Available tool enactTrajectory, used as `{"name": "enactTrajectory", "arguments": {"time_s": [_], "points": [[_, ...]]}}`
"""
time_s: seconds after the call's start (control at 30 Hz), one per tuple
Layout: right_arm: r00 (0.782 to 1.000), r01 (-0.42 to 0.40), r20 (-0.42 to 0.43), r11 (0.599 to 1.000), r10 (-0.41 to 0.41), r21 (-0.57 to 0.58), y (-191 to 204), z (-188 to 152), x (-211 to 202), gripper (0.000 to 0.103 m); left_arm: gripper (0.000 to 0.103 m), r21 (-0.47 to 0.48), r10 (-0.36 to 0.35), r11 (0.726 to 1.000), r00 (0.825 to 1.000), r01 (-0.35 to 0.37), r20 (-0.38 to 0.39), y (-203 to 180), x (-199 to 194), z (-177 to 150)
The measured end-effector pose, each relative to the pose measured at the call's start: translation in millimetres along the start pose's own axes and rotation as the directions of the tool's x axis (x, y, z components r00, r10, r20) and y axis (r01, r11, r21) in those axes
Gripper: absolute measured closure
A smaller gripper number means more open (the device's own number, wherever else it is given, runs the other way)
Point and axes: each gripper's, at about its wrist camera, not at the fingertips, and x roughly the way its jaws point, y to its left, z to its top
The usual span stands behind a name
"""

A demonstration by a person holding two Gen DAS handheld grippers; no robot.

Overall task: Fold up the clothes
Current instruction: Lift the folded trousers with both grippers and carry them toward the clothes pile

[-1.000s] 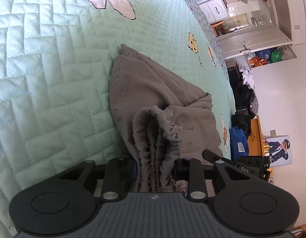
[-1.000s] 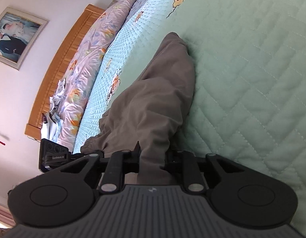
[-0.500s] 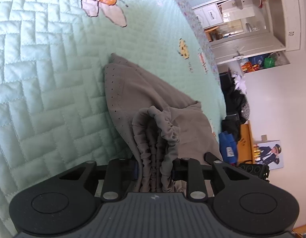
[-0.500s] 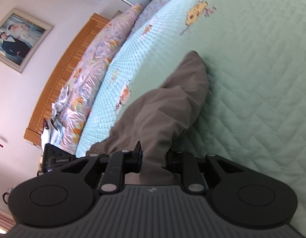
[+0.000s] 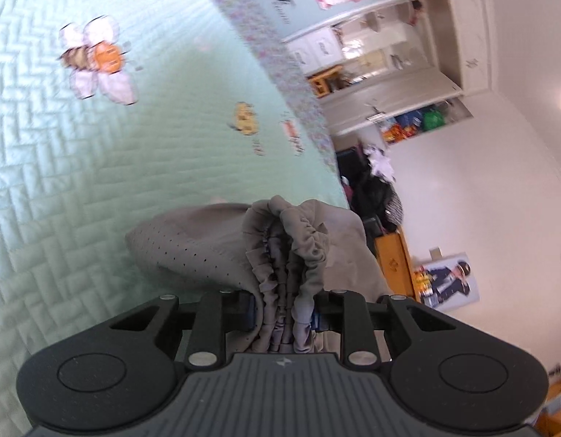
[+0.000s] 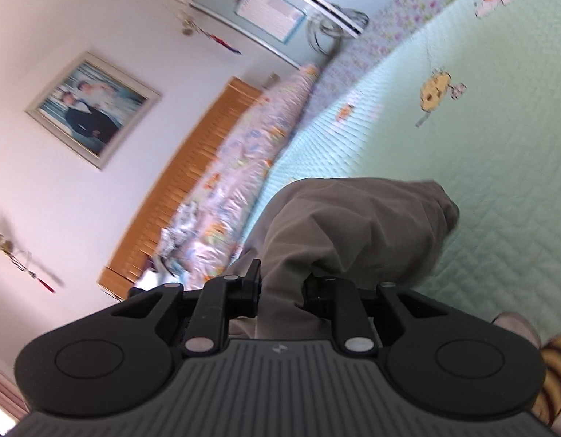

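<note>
Grey garment (image 5: 207, 244), ruched elastic waistband bunched, clenched by left tongs (image 5: 284, 313) and right tongs (image 6: 282, 291).

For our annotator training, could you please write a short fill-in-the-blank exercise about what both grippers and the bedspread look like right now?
1. The left gripper is shut on the garment's gathered ____.
2. The garment pinched in the right gripper is coloured ____.
3. The quilted bedspread is pale ____.
4. The bedspread's cartoon insects are ____.

Missing words: waistband; grey-brown; green; bees
</note>
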Motion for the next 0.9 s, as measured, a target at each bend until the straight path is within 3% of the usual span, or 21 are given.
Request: {"name": "enactTrajectory", "arguments": {"time_s": [0.23, 0.47, 0.63, 0.9], "points": [[0.994, -0.033, 0.102, 0.999, 0.032, 0.007, 27.3, -13.4, -63.0, 0.082, 0.075, 0.076, -0.027, 0.997, 0.998, 0.031, -0.049, -63.5, 0.0, -16.8], [0.975, -0.022, 0.223, 1.0, 0.021, 0.004, 36.6, -13.0, -144.0, 0.082, 0.075, 0.154, -0.047, 0.986, 0.988, 0.07, -0.15, -138.9, 44.6, -36.2], [0.93, 0.001, 0.367, 1.0, -0.011, 0.029, 28.8, -12.4, -226.2, 0.082, 0.075, 0.197, -0.084, 0.971, 0.963, 0.137, -0.257, -202.3, 114.7, -48.0], [0.832, 0.135, 0.538, 0.99, -0.135, 0.04, 13.8, 6.3, -369.8, 0.081, 0.075, 0.2, -0.157, 0.945, 0.895, 0.258, -0.417, -294.9, 251.8, -107.7]]}}
